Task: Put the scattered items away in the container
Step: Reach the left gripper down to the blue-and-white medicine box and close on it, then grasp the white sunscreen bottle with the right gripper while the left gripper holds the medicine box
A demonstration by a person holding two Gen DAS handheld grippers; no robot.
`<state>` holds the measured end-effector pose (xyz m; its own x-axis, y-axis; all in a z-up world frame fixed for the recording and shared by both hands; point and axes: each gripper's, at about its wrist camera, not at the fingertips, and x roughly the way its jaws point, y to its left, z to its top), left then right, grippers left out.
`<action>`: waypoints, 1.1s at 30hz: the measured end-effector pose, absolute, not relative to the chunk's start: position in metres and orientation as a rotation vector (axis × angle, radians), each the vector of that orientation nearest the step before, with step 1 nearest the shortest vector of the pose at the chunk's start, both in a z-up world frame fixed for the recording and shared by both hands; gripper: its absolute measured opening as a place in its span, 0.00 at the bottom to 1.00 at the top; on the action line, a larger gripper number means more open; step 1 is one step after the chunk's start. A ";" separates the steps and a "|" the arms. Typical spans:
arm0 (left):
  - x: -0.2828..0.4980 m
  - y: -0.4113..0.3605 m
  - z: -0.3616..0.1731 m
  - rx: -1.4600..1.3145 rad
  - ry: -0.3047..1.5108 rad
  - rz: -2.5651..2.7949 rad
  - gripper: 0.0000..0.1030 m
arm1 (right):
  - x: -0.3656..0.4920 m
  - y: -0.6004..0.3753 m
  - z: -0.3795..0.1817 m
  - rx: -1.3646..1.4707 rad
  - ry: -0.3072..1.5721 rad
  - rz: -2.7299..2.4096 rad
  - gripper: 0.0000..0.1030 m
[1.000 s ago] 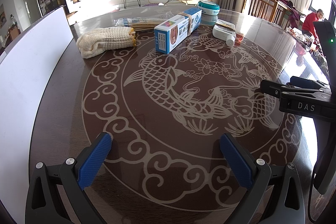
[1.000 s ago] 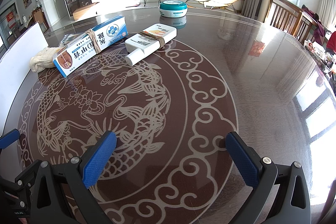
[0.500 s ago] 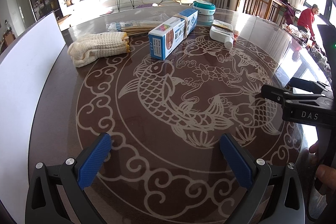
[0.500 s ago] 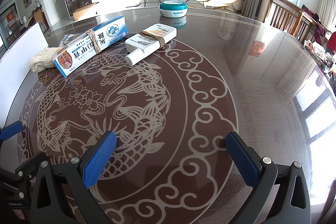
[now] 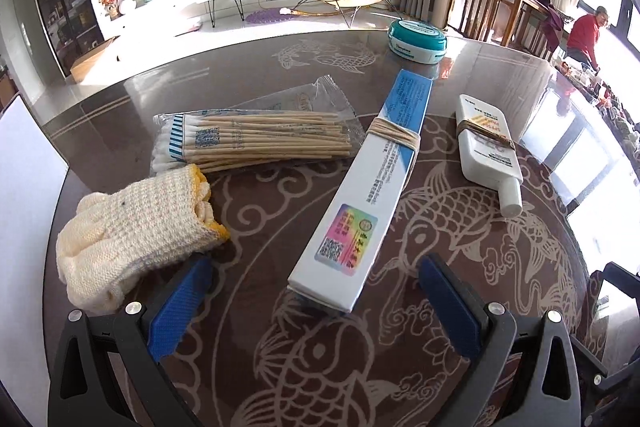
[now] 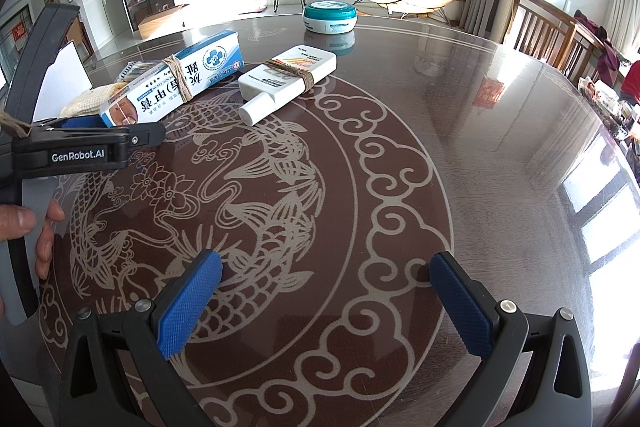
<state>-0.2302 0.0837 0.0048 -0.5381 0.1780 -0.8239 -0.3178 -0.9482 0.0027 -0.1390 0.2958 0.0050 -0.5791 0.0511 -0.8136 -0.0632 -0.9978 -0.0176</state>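
Your left gripper (image 5: 316, 301) is wide open with the blue-white box (image 5: 362, 189) end between its fingers, and your right gripper (image 6: 326, 301) gapes over bare table (image 6: 500, 147).

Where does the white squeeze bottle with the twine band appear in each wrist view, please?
Left wrist view: the white bottle lies right of centre, cap toward the camera, right of the blue-and-white box.
Right wrist view: it lies upper centre-left, again right of the box.
Shared landmark: the teal round tin beyond it.

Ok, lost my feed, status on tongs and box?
Left tongs open, straddling near end of blue-white box. Right tongs open, empty. Knit gloves beside left pad.
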 end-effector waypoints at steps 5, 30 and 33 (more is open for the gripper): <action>-0.236 0.107 0.008 -1.233 0.263 2.466 0.81 | -0.138 0.295 0.006 -1.399 -0.002 2.732 1.00; -0.072 0.033 0.004 -1.304 0.152 2.634 0.95 | -0.139 0.296 0.007 -1.406 0.022 2.734 1.00; -0.083 0.038 0.000 -1.340 0.161 2.610 1.00 | -0.139 0.296 0.007 -1.407 0.022 2.734 1.00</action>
<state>-0.0826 0.0380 -0.0002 -0.5680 0.1299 -0.8127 -0.2290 -0.9734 0.0044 -0.1386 0.2964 0.0067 -0.5796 0.0529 -0.8132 -0.0662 -0.9976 -0.0176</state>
